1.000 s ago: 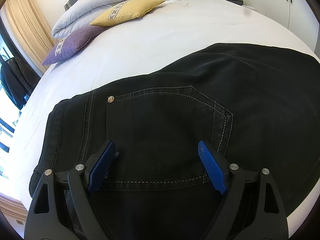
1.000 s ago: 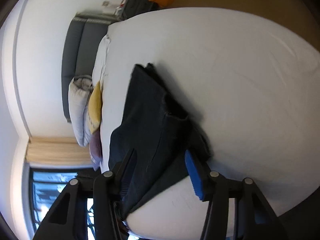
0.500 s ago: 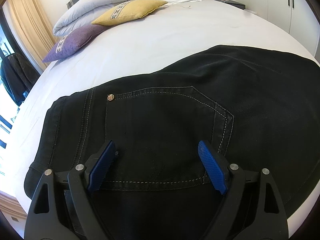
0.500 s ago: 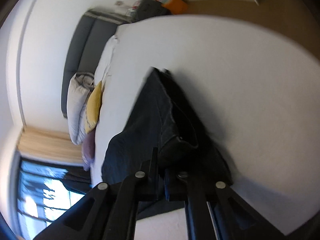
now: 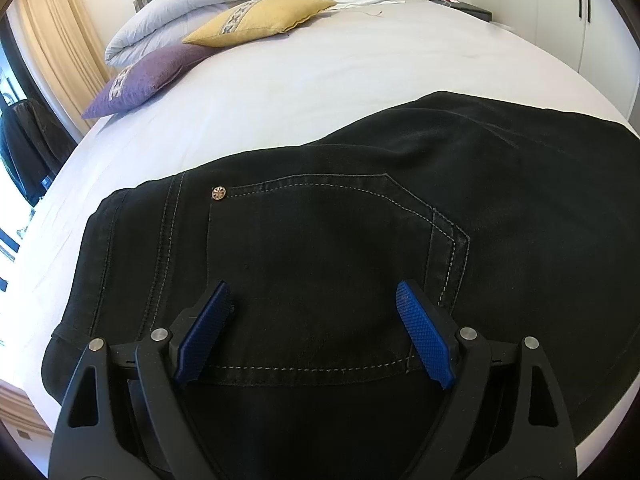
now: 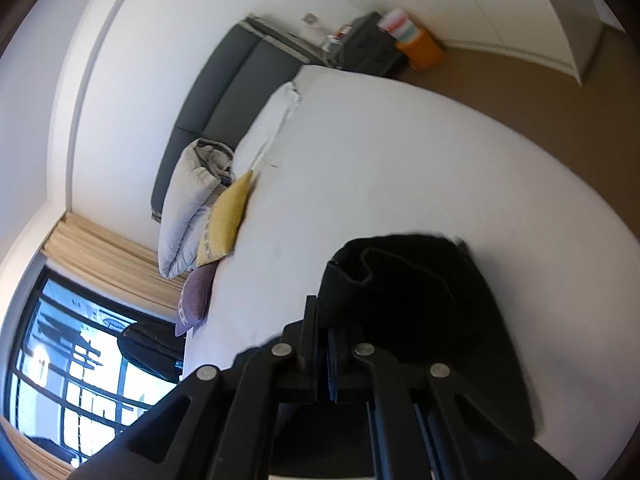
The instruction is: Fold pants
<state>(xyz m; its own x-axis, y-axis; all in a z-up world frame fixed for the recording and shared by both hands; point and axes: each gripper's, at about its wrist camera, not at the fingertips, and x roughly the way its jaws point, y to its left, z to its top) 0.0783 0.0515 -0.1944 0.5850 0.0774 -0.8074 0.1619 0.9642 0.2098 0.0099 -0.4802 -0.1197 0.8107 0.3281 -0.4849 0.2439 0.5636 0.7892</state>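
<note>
Black denim pants [image 5: 360, 248] lie on the white bed [image 5: 320, 72], back pocket with white stitching and a rivet facing up. My left gripper [image 5: 314, 332] is open, hovering low over the pocket, blue pads on each side. In the right wrist view, my right gripper [image 6: 326, 320] is shut on a fold of the pants [image 6: 408, 288] and holds that bunched part lifted above the bed [image 6: 400, 160].
A yellow pillow [image 5: 260, 20], a purple pillow [image 5: 144, 76] and a folded white duvet [image 5: 192, 12] sit by the grey headboard [image 6: 224, 88]. White wardrobes [image 5: 560, 8] stand right. A window [image 6: 80, 360] and curtains are left. An orange box [image 6: 424, 48] sits on the floor.
My right gripper closed on the pants' edge and lifted it, swinging the view up and across the bed. My left gripper stayed open over the pocket, shifting only slightly.
</note>
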